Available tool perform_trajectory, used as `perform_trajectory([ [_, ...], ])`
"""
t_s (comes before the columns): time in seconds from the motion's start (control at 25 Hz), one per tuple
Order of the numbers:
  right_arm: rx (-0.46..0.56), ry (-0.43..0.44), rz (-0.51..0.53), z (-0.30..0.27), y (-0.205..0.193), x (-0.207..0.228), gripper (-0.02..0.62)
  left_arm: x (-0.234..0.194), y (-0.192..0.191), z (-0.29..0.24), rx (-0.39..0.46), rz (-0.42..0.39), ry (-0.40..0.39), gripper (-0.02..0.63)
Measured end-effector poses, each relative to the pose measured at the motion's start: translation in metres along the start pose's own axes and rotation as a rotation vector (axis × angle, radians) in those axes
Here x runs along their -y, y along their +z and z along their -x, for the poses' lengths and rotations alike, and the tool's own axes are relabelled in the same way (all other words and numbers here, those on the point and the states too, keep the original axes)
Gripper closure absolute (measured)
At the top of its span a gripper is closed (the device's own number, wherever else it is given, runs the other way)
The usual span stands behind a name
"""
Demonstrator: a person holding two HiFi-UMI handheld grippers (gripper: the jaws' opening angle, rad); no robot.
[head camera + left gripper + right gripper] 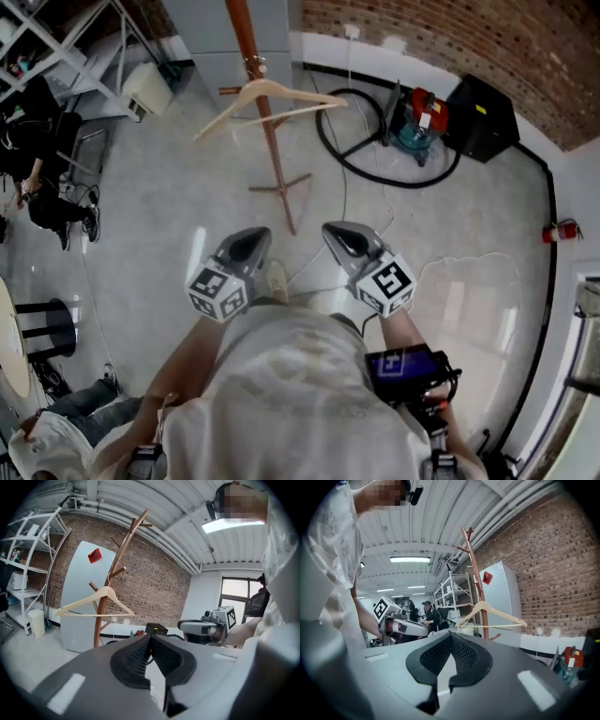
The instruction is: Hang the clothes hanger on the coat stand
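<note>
Left hand-held gripper [246, 242] and right hand-held gripper [342, 239], low centre, are both clenched on nothing, and only the head view shows the vacuum cleaner [415, 127] on the glossy pale floor [169, 197] below the brick wall [422, 37], where the pale wooden clothes hanger [267, 94] hangs on the brown coat stand [274, 155] at upper centre.

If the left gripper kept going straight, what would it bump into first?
Probably nothing near. Past the left gripper, the line leads toward a black box by the brick wall; the coat stand stands left of it. Depth is unclear.
</note>
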State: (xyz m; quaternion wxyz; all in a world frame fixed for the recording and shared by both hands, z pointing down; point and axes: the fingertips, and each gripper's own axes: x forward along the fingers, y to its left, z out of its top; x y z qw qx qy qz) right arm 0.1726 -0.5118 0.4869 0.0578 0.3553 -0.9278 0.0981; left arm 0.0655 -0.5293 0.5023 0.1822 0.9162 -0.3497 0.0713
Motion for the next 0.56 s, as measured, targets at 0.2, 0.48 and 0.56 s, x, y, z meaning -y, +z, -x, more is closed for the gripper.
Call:
perform_trajectory([
  [0.2, -0.012, -0.019, -0.037, 0.028, -0.008, -0.014, 0.583, 0.034, -0.02, 0.008, -0.055, 0.019, -0.023, 0.604],
  [0.48, 0.026, -0.014, -0.018, 0.028, 0.013, -0.03, 0.583, 0.042, -0.008, 0.035, -0.05, -0.009, 0.008, 0.604],
  [0.56, 0.035, -0.008, -0.015, 0.028, 0.017, -0.038, 0.583, 0.044, -0.006, 0.044, -0.046, -0.014, 0.017, 0.604],
])
